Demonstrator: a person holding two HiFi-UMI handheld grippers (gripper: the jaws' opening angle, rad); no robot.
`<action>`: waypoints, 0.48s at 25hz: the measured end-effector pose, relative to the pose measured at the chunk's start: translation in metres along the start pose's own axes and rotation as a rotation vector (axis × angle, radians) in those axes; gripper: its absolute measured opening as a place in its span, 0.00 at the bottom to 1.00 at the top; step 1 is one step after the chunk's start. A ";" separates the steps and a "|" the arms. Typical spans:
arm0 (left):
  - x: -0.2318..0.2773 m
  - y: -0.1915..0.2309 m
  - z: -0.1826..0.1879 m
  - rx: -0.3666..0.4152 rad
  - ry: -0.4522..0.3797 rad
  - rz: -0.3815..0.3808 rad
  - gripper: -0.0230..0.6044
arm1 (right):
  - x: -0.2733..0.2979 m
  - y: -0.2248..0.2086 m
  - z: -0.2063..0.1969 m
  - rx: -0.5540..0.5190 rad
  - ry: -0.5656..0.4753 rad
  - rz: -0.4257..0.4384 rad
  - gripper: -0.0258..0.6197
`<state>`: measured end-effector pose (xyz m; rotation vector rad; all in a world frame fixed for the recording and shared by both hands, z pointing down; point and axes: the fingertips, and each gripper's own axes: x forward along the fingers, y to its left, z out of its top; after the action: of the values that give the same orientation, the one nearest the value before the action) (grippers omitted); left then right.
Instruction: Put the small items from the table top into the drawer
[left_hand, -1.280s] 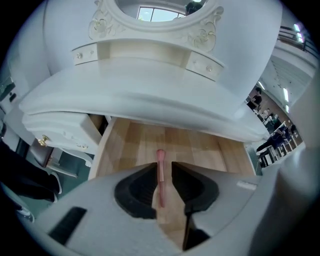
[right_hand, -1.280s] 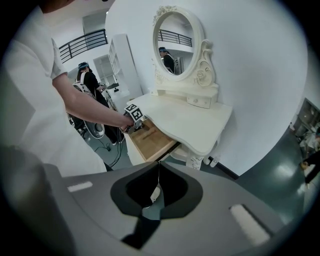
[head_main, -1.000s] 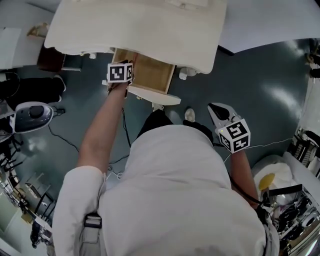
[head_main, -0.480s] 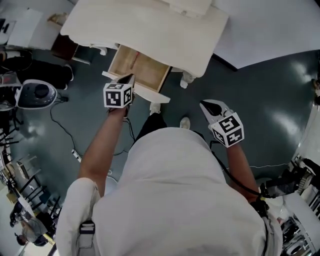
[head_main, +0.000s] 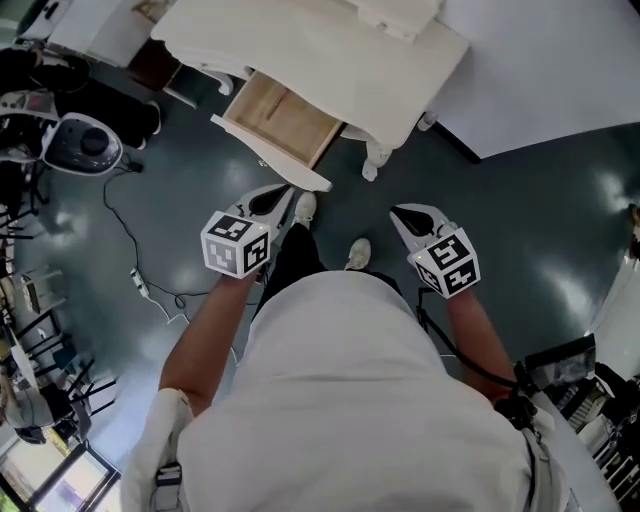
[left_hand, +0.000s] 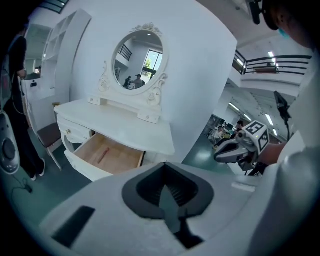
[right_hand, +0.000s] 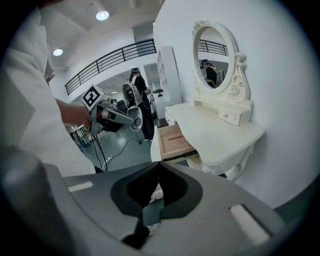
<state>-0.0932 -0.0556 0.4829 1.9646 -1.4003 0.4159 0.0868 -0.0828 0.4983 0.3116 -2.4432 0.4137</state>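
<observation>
The white dressing table stands at the top of the head view with its wooden drawer pulled open. A thin reddish item lies on the drawer floor. The table top shows no small loose items. My left gripper hangs over the floor in front of the drawer, shut with nothing between its jaws. My right gripper is level with it on the right, shut and empty. Each shows in the other's view: the right gripper and the left gripper.
An oval mirror stands at the back of the table. A grey and white appliance sits on the floor at the left with a cable trailing from it. A dark chair stands left of the table. The person's shoes are below the drawer.
The left gripper has drawn back from over the open drawer towards the person's body. The dressing table now sits farther off. The right gripper has shifted a little left.
</observation>
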 end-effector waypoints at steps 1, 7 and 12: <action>-0.005 -0.011 -0.005 0.008 0.001 -0.008 0.04 | 0.000 0.003 -0.005 -0.009 0.004 0.011 0.04; -0.033 -0.068 -0.028 0.147 0.029 -0.103 0.04 | -0.006 0.033 -0.011 -0.037 -0.001 0.027 0.04; -0.048 -0.080 -0.036 0.193 0.023 -0.160 0.04 | -0.002 0.051 -0.005 -0.050 -0.016 0.005 0.04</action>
<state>-0.0326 0.0178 0.4520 2.2013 -1.2159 0.5136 0.0752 -0.0333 0.4899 0.2891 -2.4662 0.3526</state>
